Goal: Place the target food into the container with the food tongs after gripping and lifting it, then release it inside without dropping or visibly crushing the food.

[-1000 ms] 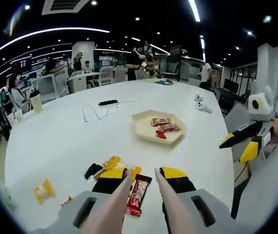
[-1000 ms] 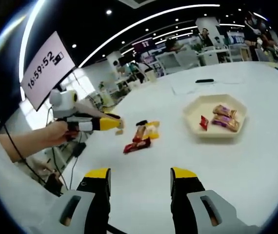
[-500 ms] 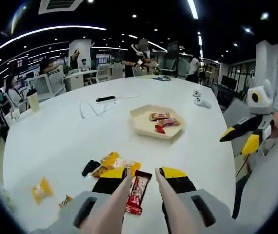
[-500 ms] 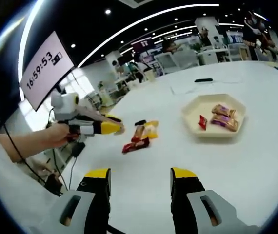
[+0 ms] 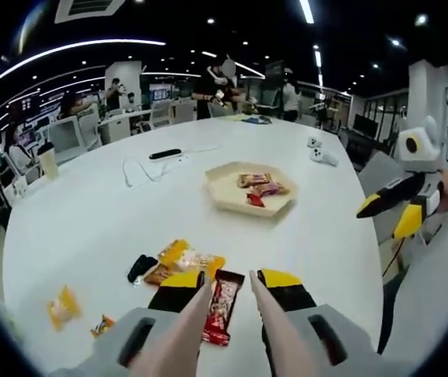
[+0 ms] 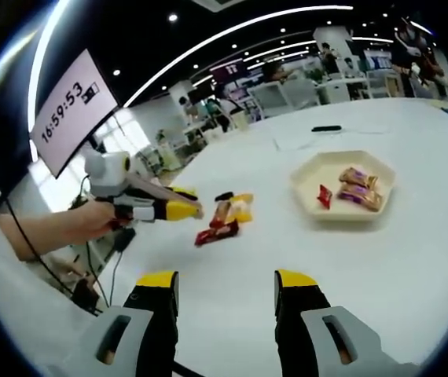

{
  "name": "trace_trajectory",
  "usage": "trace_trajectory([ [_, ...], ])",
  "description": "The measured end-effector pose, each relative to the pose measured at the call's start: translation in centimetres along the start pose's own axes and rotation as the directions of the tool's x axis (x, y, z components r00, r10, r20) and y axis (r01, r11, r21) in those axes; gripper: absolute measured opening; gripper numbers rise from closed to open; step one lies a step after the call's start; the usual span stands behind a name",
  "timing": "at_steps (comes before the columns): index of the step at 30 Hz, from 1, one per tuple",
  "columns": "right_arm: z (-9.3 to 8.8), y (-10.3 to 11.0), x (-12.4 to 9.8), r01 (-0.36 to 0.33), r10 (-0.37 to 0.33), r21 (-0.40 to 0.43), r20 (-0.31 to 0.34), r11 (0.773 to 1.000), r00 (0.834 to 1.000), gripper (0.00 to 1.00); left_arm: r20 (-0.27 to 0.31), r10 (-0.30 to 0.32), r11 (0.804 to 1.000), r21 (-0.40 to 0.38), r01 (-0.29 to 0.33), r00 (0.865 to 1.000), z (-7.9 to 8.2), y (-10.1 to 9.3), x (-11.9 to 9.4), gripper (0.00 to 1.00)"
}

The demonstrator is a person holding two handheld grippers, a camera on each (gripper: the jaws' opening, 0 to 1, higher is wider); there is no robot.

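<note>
My left gripper (image 5: 232,281) is shut on a pair of pale food tongs (image 5: 183,330), whose arms run forward inside its yellow-tipped jaws. A red wrapped snack bar (image 5: 222,308) lies on the white table between the tong tips, not pinched. In the right gripper view the same bar (image 6: 216,232) lies just right of the left gripper (image 6: 173,210), held by a hand. The beige hexagonal tray (image 5: 225,203) (image 6: 306,188) sits further out with wrapped snacks in it. My right gripper (image 6: 228,287) hangs open over bare table, with nothing in it, and shows at right (image 5: 401,214).
Yellow snack packets (image 5: 183,258) and a black one (image 5: 139,269) lie beside the red bar. Another yellow packet (image 5: 63,306) is near the left edge. A black remote (image 5: 165,154), white cable (image 5: 141,171), cup (image 5: 49,161) and white controllers (image 5: 318,154) lie further back. People stand beyond the table.
In the right gripper view the left gripper with the tongs has edged right, closer to the snacks. The red bar and tray have stayed put. The right gripper is unchanged.
</note>
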State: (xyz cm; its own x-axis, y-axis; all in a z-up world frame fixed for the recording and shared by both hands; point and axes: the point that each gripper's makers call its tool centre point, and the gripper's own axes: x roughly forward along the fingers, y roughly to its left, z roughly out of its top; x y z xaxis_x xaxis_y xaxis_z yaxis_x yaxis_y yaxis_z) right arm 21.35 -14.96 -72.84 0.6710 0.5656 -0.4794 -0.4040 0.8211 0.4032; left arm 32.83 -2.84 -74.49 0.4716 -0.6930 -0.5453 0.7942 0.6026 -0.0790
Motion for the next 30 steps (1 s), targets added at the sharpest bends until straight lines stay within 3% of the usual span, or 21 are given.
trace_trajectory([
  [30, -0.2, -2.4, -0.7, 0.06, -0.06, 0.065, 0.008, 0.996, 0.998, 0.48, -0.117, -0.028, 0.995, 0.091, 0.039, 0.993, -3.2, 0.2, 2.4, 0.26],
])
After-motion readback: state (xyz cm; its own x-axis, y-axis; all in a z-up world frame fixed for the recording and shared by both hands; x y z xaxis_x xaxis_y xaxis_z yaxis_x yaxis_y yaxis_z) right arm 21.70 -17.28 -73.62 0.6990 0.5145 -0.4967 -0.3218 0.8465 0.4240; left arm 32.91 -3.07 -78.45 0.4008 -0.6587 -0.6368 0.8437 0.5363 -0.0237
